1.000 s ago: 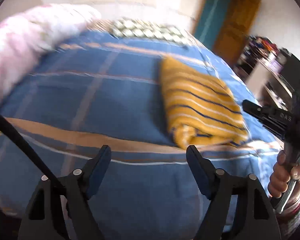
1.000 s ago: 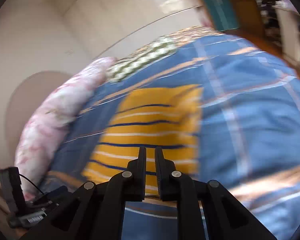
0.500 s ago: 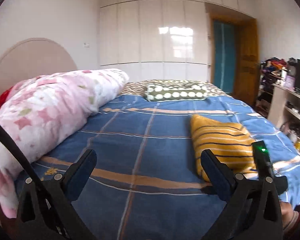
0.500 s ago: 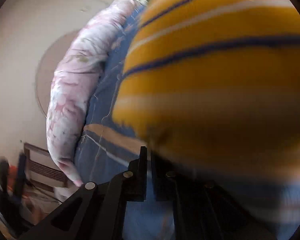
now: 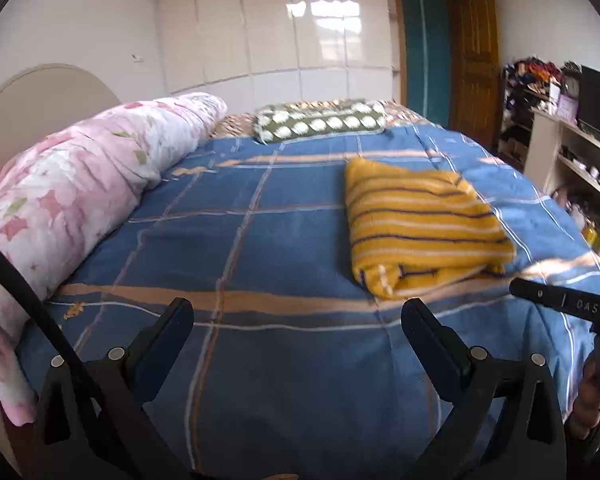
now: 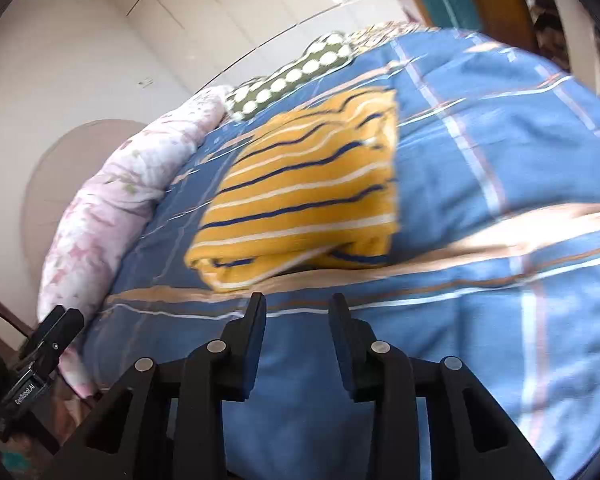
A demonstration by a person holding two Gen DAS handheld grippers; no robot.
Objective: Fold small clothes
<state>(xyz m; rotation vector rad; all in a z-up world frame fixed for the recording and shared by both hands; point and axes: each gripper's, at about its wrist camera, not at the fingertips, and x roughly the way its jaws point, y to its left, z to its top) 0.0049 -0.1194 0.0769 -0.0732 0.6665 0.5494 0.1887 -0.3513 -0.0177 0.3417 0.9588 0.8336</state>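
A folded yellow garment with navy and white stripes lies on the blue plaid bed cover, right of centre. It also shows in the right wrist view. My left gripper is wide open and empty, hovering near the bed's front edge, left of the garment. My right gripper is partly open and empty, just in front of the garment's near edge, apart from it. The right gripper's body shows at the right in the left wrist view.
A rolled pink floral duvet lies along the bed's left side. A green dotted bolster pillow lies at the far end. Shelves with clutter and a wooden door stand to the right.
My right gripper has pulled back from the garment and its jaws have opened from shut. My left gripper has shifted slightly, staying open.
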